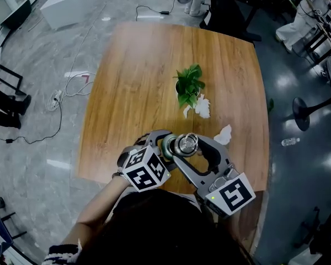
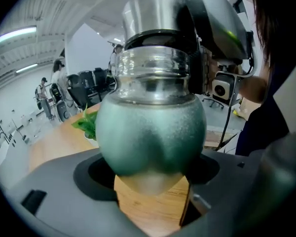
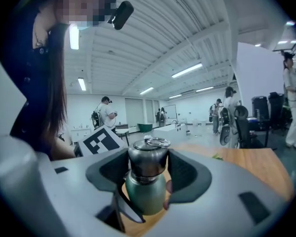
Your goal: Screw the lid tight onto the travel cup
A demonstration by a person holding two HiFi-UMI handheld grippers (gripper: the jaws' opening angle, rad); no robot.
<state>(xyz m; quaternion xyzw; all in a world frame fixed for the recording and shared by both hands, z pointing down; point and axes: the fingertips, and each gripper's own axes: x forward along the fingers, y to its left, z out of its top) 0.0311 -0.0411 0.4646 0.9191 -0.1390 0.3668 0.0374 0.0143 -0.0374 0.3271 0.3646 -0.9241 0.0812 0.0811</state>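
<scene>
Looking down from the head view, the broad wooden table (image 1: 138, 81) fills the middle, its grain warm and smooth, and only this view shows both tools meeting above its near edge. The left gripper (image 1: 164, 143) comes in from the lower left on a bare forearm (image 1: 96, 211), marker cube up; the right gripper (image 1: 191, 142) angles in from the lower right, grey and chunky. Between them sits the travel cup (image 1: 168, 146), off the wood. Farther up the table stands a leafy green potted plant (image 1: 188, 84), with crumpled white tissues (image 1: 203, 106) just beside it. The left gripper view gives what the head view cannot: the left gripper (image 2: 150, 181) is clamped on the rounded, matte green, finely speckled travel cup (image 2: 150, 132), with a clear collar above it and the brushed steel lid (image 2: 153, 11) on top. The right gripper view fills in the other end: the right gripper (image 3: 147, 172) has its dark pads closed on the lid (image 3: 147, 162), the travel cup (image 3: 145, 194) below it, and a small metal ring (image 3: 157, 142) lying on the lid's top.
</scene>
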